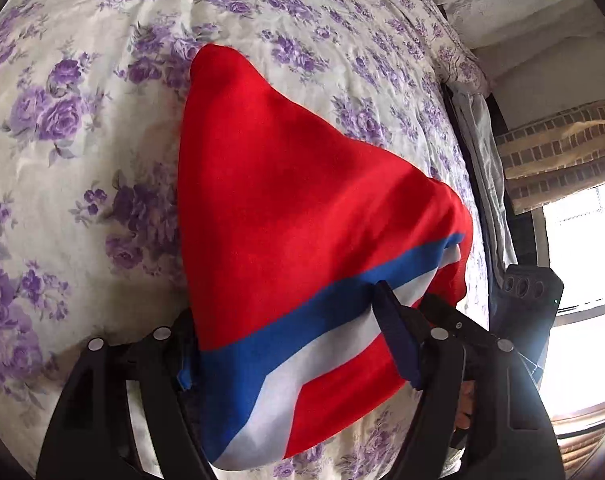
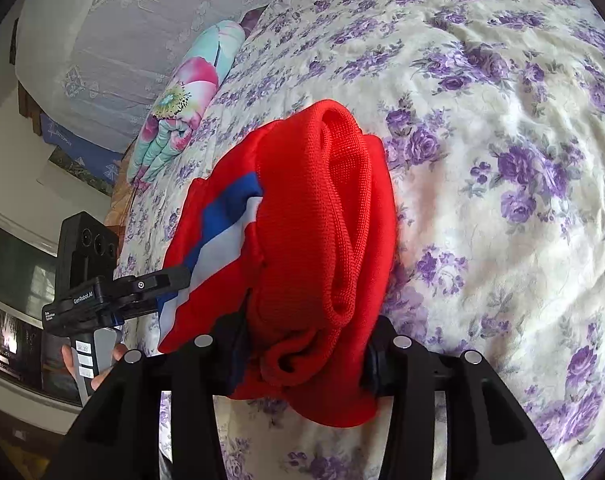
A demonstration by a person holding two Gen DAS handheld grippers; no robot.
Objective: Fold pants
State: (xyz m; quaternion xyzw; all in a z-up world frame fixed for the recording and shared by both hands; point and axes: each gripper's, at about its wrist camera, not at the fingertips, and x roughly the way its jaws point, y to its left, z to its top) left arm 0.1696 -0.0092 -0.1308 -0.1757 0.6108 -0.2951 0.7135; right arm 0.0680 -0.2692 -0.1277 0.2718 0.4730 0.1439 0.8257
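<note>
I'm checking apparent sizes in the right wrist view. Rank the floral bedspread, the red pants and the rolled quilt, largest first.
1. floral bedspread
2. red pants, enlarged by nearness to the camera
3. rolled quilt, farther away

Left wrist view looks forward along its fingers, close on the red pants, bedsheet beyond. Right wrist view likewise, very near pants; left gripper shows at its left. Both share pants and bedsheet.
</note>
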